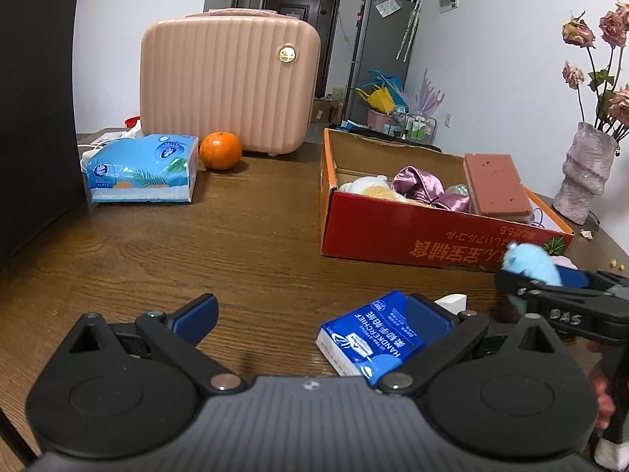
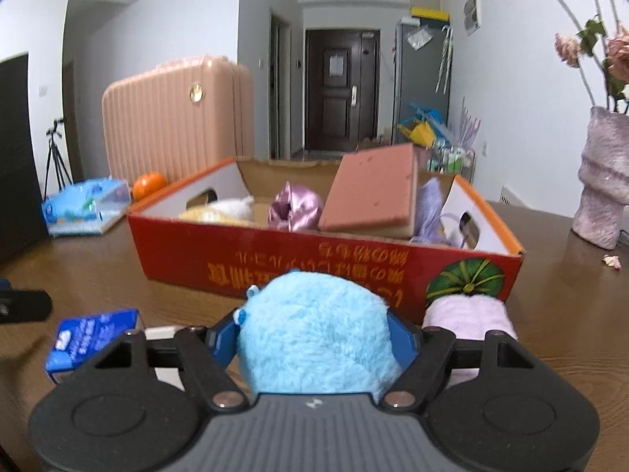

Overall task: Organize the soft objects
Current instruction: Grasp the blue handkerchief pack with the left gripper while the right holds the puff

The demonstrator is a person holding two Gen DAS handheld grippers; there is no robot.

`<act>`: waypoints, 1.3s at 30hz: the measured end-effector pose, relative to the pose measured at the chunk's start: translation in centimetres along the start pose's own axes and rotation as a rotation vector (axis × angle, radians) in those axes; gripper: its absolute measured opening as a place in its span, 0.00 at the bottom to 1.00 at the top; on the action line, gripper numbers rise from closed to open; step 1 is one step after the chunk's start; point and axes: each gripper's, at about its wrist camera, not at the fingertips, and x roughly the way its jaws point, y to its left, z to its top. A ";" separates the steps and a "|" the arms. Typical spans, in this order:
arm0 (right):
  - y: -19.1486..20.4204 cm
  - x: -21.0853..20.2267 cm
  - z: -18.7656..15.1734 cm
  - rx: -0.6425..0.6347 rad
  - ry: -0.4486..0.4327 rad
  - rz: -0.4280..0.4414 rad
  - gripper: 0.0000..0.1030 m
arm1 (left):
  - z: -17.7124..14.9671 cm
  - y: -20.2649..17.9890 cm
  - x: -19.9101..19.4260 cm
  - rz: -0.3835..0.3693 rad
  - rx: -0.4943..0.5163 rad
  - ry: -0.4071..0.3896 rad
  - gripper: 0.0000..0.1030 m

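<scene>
**Blue plush pinched just short of the red box**

The right gripper (image 2: 314,338) pinches a fluffy blue plush toy (image 2: 314,338) between its blue pads, the toy bulging up above them. At 1 o'clock, just beside the right finger, a pale pink fuzzy roll (image 2: 468,314) lies on the wooden table (image 2: 98,275) against the near wall of the red cardboard box (image 2: 275,259). That wall stands just ahead at 12 o'clock; the box top is open. Inside lie a white and yellow plush (image 2: 224,210), a crumpled purple satin cloth (image 2: 295,206), a brown sponge block (image 2: 373,192) tilted up on the far side, and a lilac fuzzy piece (image 2: 428,208).

The left gripper (image 1: 310,314) is spread wide, nothing between its fingers. Its right finger touches a blue handkerchief pack (image 1: 369,334). Bare tabletop stretches from 10 to 12 o'clock toward a tissue pack (image 1: 141,169), an orange (image 1: 220,150) and a pink suitcase (image 1: 230,82). The box's left wall sits at 1 o'clock, a vase (image 1: 585,173) at the table's right edge.
</scene>
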 end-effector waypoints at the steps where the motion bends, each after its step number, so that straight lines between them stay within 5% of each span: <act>1: -0.1 -0.4 0.0 0.005 -0.012 -0.001 0.72 | 0.0 0.0 0.1 -0.003 0.000 0.003 1.00; 24: -2.3 -5.6 -0.9 0.087 -0.108 -0.028 0.72 | -1.7 -4.8 3.5 -0.026 0.184 0.075 1.00; 39: -2.4 -5.3 -0.9 0.092 -0.093 -0.023 0.72 | -1.3 -5.4 6.0 -0.057 0.193 0.143 0.96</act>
